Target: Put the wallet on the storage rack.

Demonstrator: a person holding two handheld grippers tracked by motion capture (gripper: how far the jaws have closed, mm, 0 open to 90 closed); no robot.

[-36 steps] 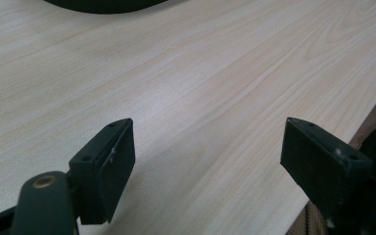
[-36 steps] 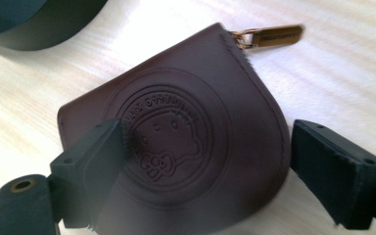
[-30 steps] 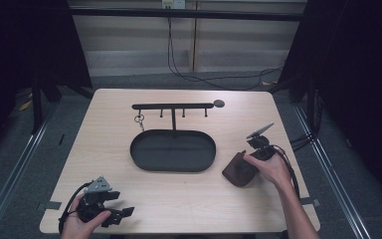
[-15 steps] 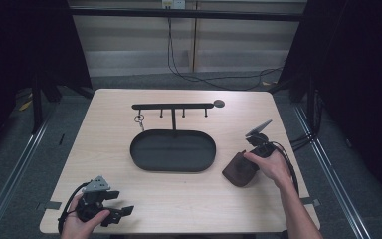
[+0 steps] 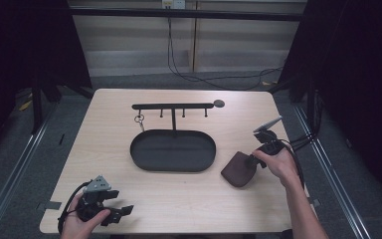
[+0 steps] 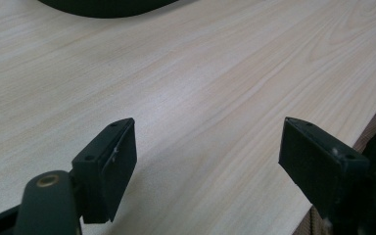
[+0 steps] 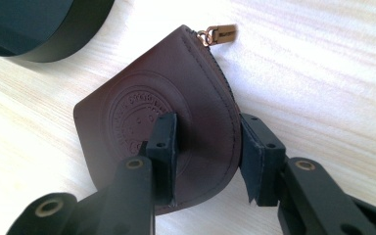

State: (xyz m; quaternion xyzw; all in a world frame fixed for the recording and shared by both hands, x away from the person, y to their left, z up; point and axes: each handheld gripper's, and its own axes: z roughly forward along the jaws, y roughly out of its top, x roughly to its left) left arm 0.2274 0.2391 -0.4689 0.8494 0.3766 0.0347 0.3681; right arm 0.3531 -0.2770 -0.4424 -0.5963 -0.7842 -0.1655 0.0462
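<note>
Right gripper (image 7: 206,161) has just been closing its jaws, with the brown leather pouch (image 7: 166,122) between them. In the right gripper view one jaw lies on the pouch's stamped face and the other sits at its zipped curved edge; whether the pads already press on it cannot be told from here, so grip unconfirmed. The pouch lies flat on the table (image 7: 333,73), its brass zip pull pointing to about 1 o'clock in that view.

High view: pouch (image 5: 238,170) sits on the table (image 5: 109,144) at about 4 o'clock from the black oval tray (image 5: 144,158), near it but apart. Right gripper (image 5: 250,162) meets the pouch from the pouch's 2 o'clock side.

Left gripper (image 5: 121,211) rests near the table's front left corner, at about 7 o'clock from the tray, jaws spread wide over bare wood, nothing between them.
</note>
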